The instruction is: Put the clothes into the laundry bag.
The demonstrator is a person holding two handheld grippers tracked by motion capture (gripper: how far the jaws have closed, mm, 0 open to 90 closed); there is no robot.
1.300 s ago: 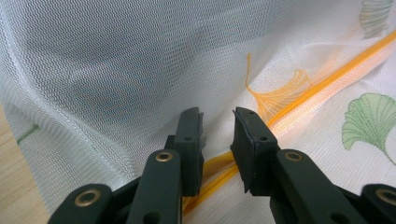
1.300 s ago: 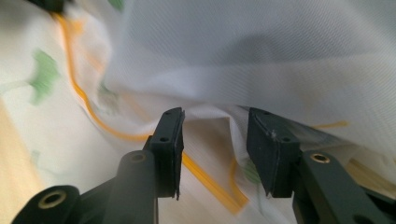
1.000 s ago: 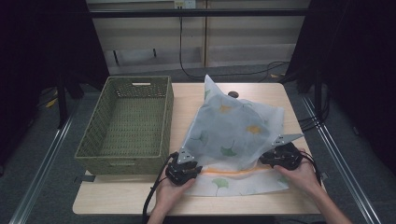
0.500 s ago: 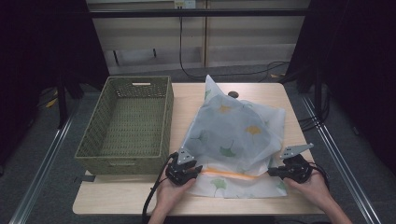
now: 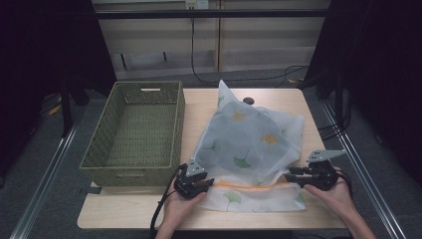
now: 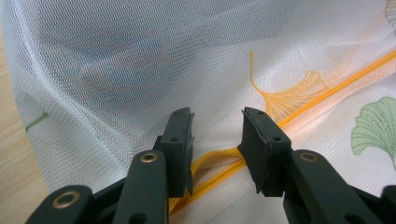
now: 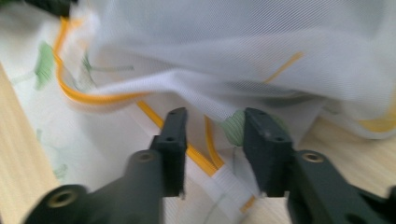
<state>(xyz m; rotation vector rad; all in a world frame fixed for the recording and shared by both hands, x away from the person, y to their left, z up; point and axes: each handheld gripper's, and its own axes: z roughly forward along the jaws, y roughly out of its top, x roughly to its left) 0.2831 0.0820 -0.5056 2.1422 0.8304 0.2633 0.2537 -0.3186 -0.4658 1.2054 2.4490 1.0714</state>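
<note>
Now right claw (image 5: 292, 175), at the mesh bag's (image 5: 249, 144) 4 o'clock corner on the bench (image 5: 199, 107), has just opened off the zipper (image 5: 249, 186), left claw (image 5: 209, 183) apart astride it, so zipping looks finished.

The right gripper (image 5: 293, 175) is letting go, its jaws just opening off the mesh bag's (image 5: 249, 144) orange zipper (image 5: 249, 186), easing right.
</note>
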